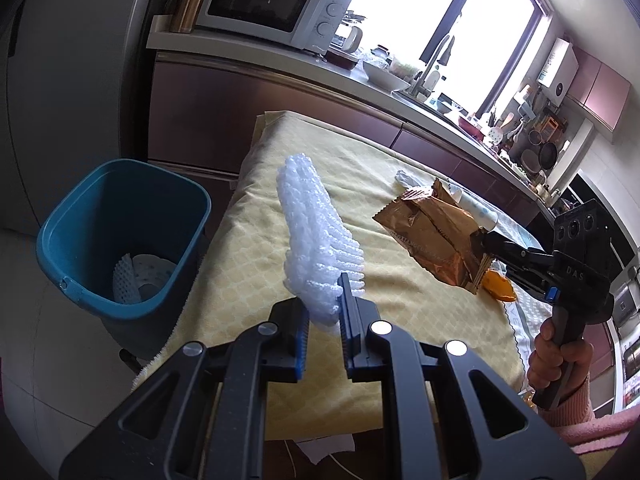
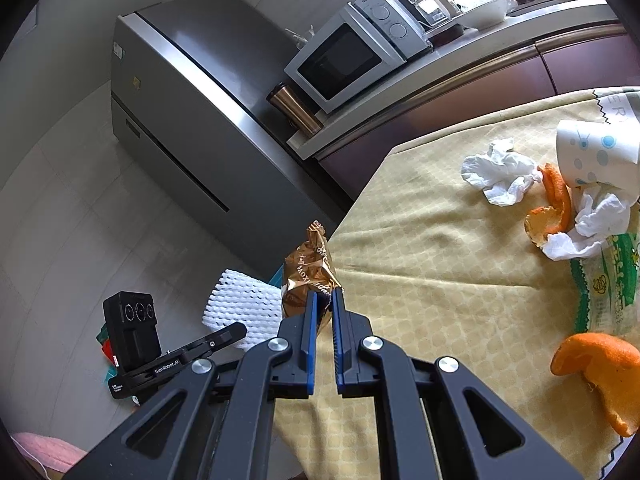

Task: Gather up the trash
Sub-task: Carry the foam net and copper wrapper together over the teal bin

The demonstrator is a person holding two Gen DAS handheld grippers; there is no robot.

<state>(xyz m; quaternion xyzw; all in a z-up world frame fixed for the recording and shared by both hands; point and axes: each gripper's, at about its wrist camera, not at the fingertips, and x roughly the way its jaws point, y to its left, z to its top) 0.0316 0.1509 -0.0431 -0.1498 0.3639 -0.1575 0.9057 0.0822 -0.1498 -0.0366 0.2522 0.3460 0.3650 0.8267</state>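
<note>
My left gripper [image 1: 324,300] is shut on a white foam net [image 1: 312,236] and holds it above the table's left edge, right of the blue bin [image 1: 120,232]. The foam net also shows in the right wrist view [image 2: 240,308]. My right gripper [image 2: 324,300] is shut on a gold snack wrapper [image 2: 308,272] and holds it above the yellow tablecloth [image 2: 440,280]; the wrapper also shows in the left wrist view [image 1: 436,236]. Orange peels [image 2: 600,376], crumpled tissues [image 2: 500,176], a paper cup [image 2: 596,156] and a green-printed bag [image 2: 608,292] lie on the table.
The blue bin holds white foam at its bottom [image 1: 140,280]. A grey fridge [image 2: 180,120] stands behind it. A counter with a microwave [image 2: 352,52] and a copper flask [image 2: 296,112] runs along the table's far side. The floor is tiled.
</note>
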